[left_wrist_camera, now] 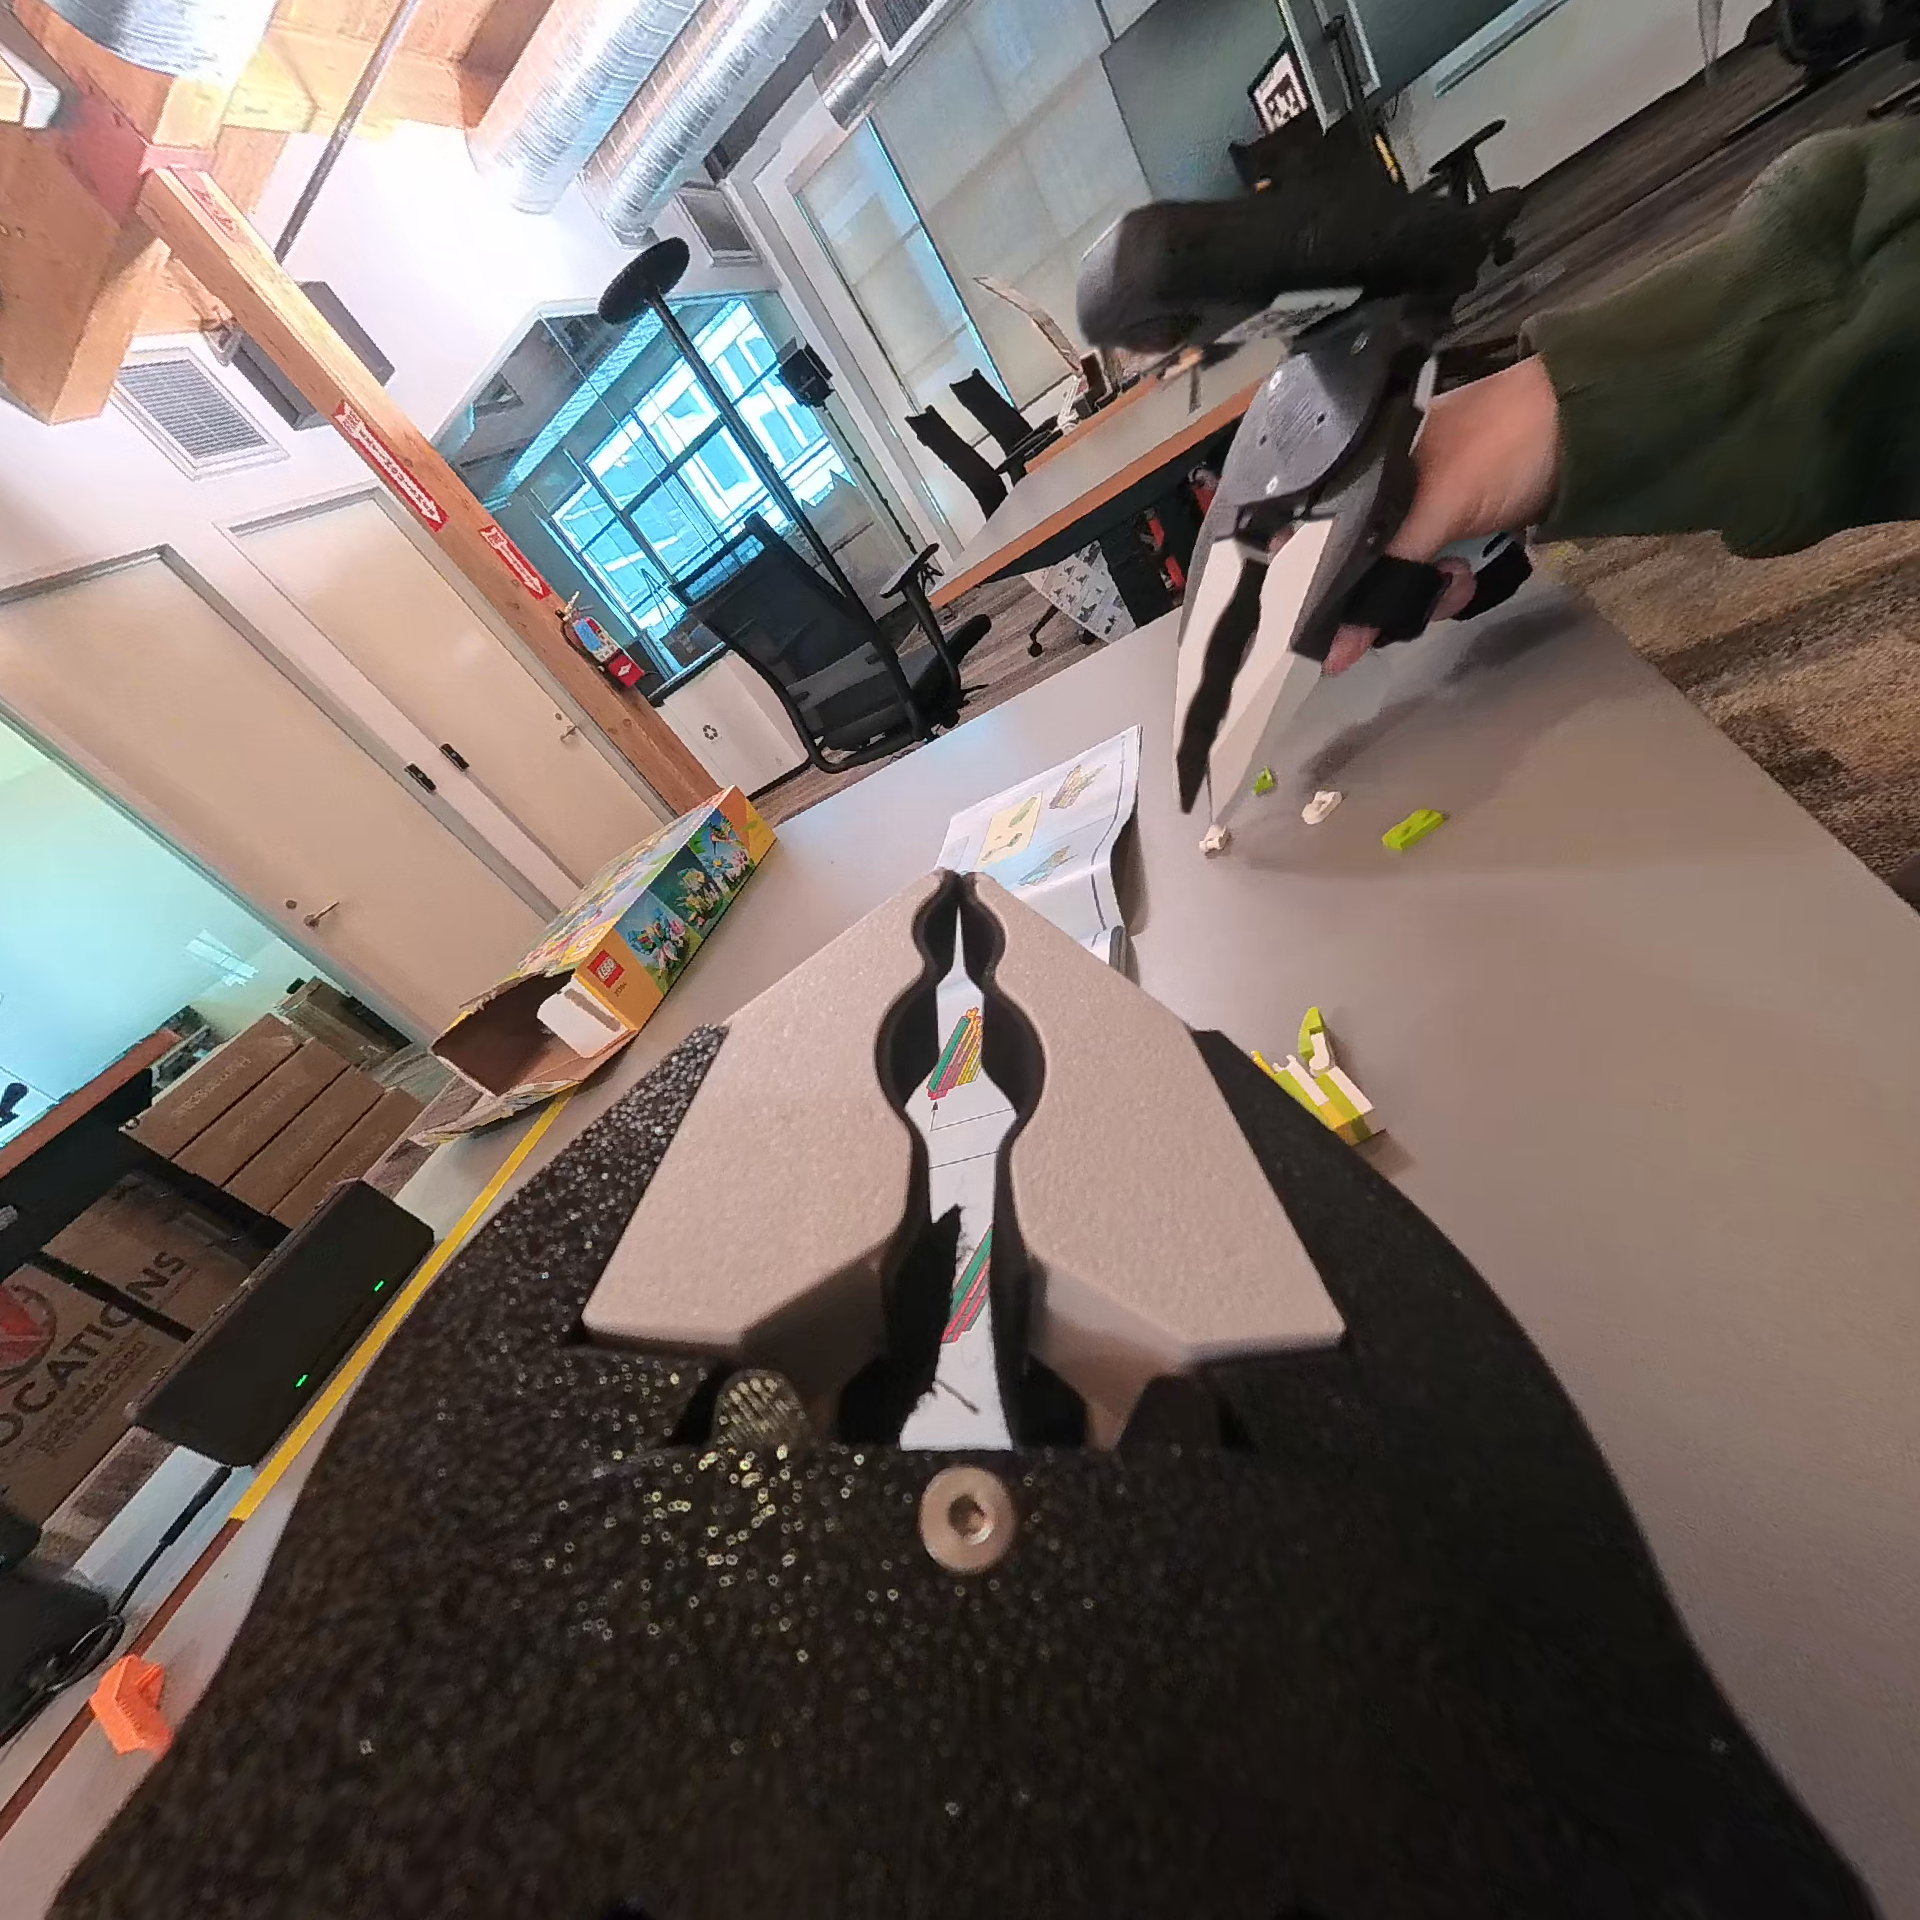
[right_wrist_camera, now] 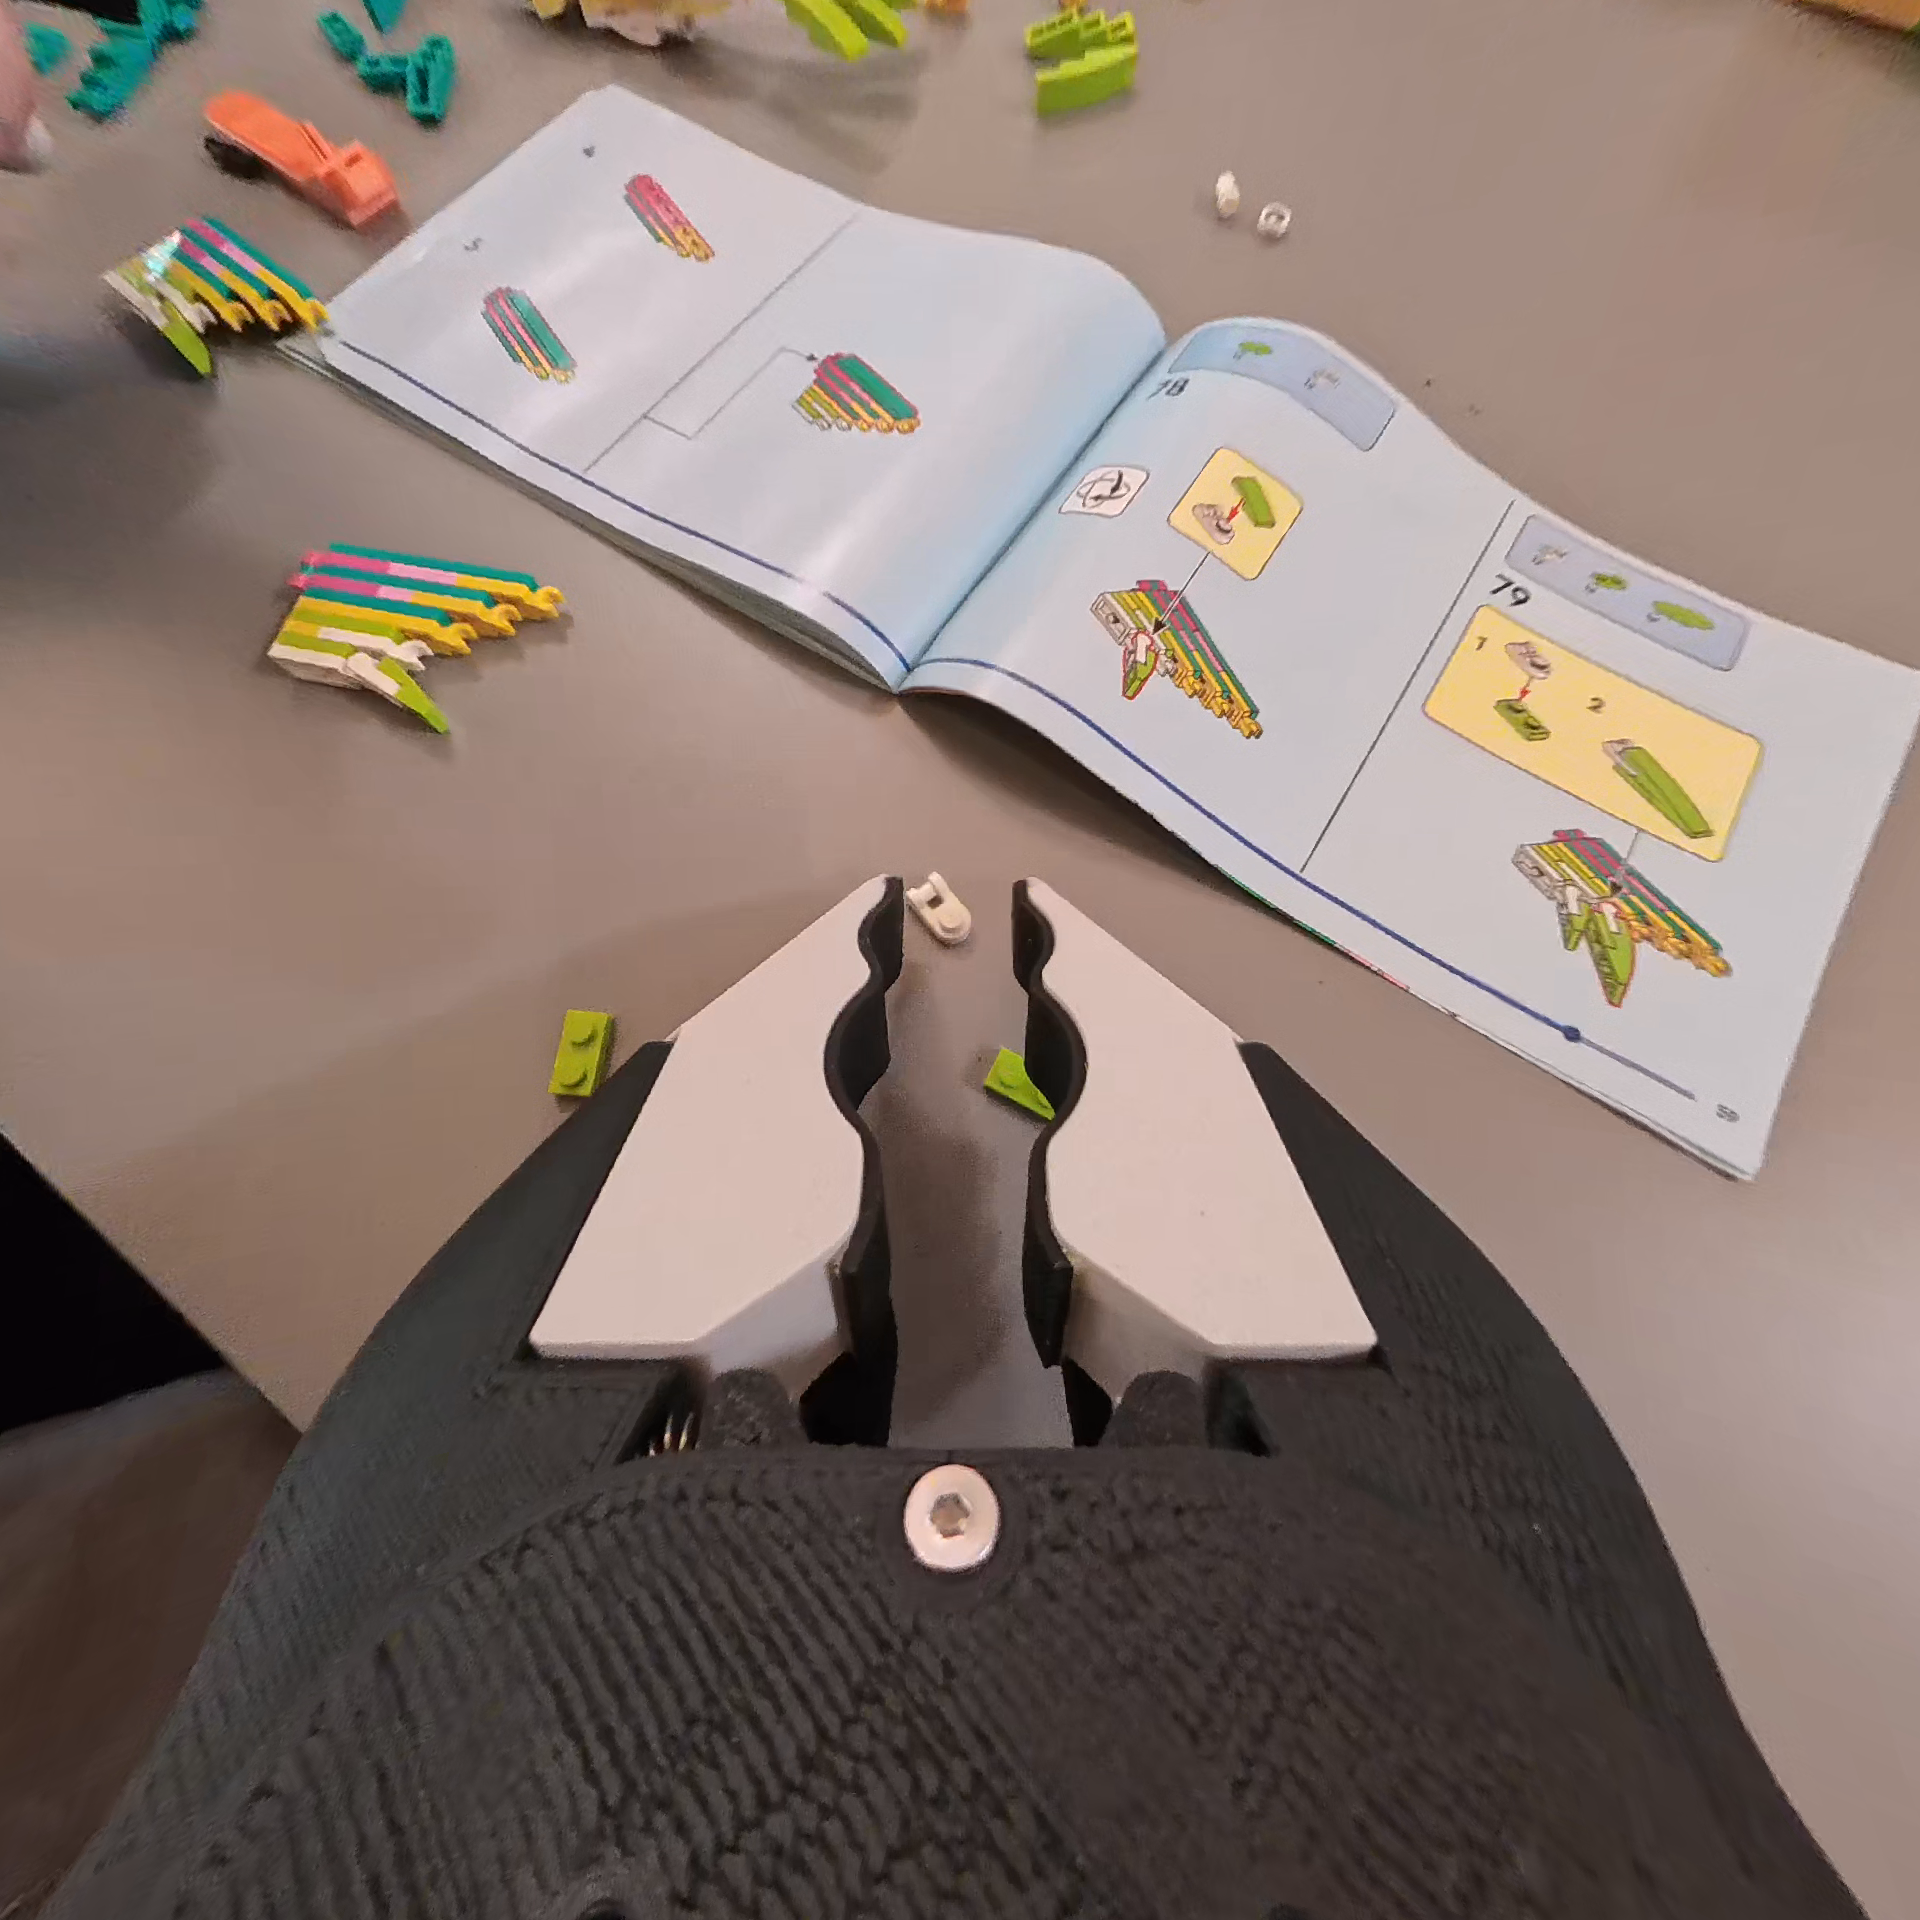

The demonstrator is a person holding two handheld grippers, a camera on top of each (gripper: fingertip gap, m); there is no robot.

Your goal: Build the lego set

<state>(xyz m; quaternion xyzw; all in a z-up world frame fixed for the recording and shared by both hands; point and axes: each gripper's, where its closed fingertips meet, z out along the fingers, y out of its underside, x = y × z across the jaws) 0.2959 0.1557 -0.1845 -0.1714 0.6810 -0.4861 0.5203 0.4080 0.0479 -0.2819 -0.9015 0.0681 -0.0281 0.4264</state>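
Note:
My right gripper (right_wrist_camera: pixel 956 899) is open, low over the grey table (right_wrist_camera: pixel 675 862). A small white clip piece (right_wrist_camera: pixel 938 907) lies between its fingertips, not gripped. A lime two-stud plate (right_wrist_camera: pixel 582 1051) lies left of the fingers and a lime wedge (right_wrist_camera: pixel 1020 1081) by the right finger. The open instruction booklet (right_wrist_camera: pixel 935 468) lies ahead. Two striped wing assemblies (right_wrist_camera: pixel 405 623) (right_wrist_camera: pixel 208 286) lie at the left. My left gripper (left_wrist_camera: pixel 958 883) is shut and empty, above the booklet (left_wrist_camera: pixel 1049 821). The left wrist view also shows the right gripper (left_wrist_camera: pixel 1205 810) over the white piece (left_wrist_camera: pixel 1214 840).
An orange brick separator (right_wrist_camera: pixel 301 156), teal pieces (right_wrist_camera: pixel 405 68), lime curved pieces (right_wrist_camera: pixel 1081 62) and two tiny pale pieces (right_wrist_camera: pixel 1247 203) lie at the far side. The set's box (left_wrist_camera: pixel 623 956) lies open at the table's left. A wing assembly (left_wrist_camera: pixel 1320 1081) lies right of my left gripper. Tip to tip, the grippers are about 20 cm apart. To reach the lime two-stud plate (right_wrist_camera: pixel 582 1051) in a straight line is about 7 cm for my right fingers, about 15 cm for my left. It is also in sight in the left wrist view (left_wrist_camera: pixel 1405 831).

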